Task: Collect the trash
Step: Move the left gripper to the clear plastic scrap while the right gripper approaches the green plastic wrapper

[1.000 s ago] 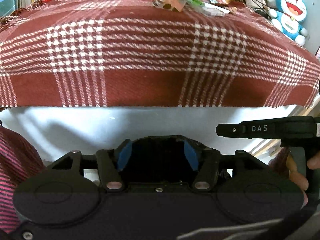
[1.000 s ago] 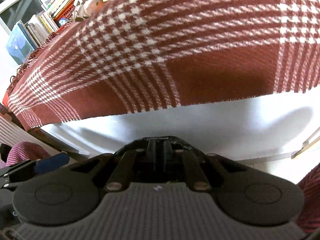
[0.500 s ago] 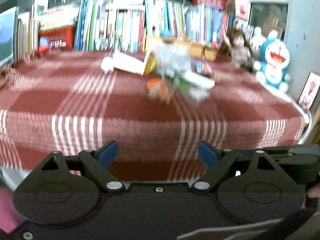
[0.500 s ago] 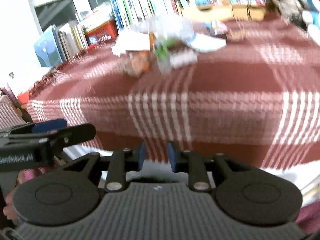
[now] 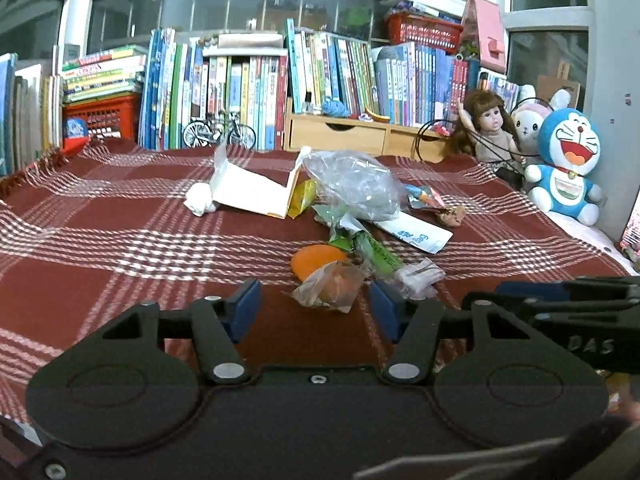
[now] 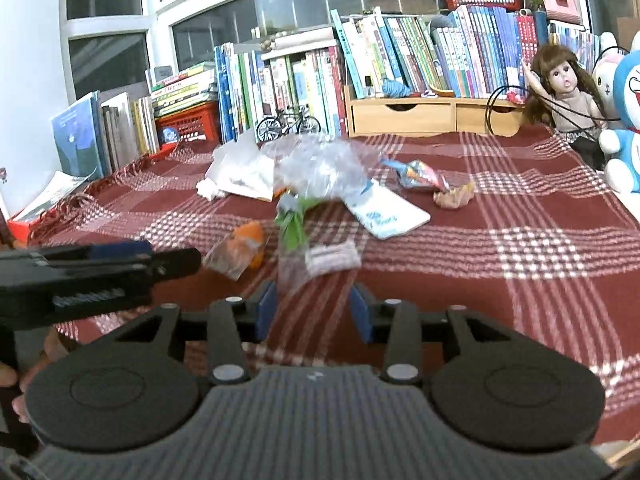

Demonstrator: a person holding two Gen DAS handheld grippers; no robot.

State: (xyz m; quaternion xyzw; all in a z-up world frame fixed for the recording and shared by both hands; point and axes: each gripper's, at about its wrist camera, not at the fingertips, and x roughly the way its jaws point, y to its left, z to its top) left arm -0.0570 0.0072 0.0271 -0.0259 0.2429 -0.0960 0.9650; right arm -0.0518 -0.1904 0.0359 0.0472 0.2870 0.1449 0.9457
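Note:
Trash lies in a heap on the red plaid cloth [image 5: 120,248]. It includes an orange peel in clear wrap [image 5: 326,280] [image 6: 240,250], a crumpled clear plastic bag [image 5: 354,184] [image 6: 320,168], a torn white carton [image 5: 252,188], a tissue wad [image 5: 200,200], a green wrapper [image 5: 374,254] [image 6: 292,224] and a white-blue packet [image 5: 416,234] [image 6: 384,212]. My left gripper [image 5: 314,310] is open, just short of the wrapped peel. My right gripper [image 6: 314,312] is open, just short of the green wrapper and a small clear pack [image 6: 330,258].
Books [image 5: 320,80] line the back edge, with a wooden drawer box [image 5: 360,134], a toy bicycle [image 5: 219,132] and a red crate [image 5: 102,116]. A doll [image 5: 490,128] and blue plush toy [image 5: 566,168] sit at the right. A colourful wrapper [image 6: 418,174] lies beside a brown scrap [image 6: 454,198].
Both grippers rose from below the table edge to face the trash pile on the cloth. Both opened: the left spread wider, and the right went from nearly shut to open.

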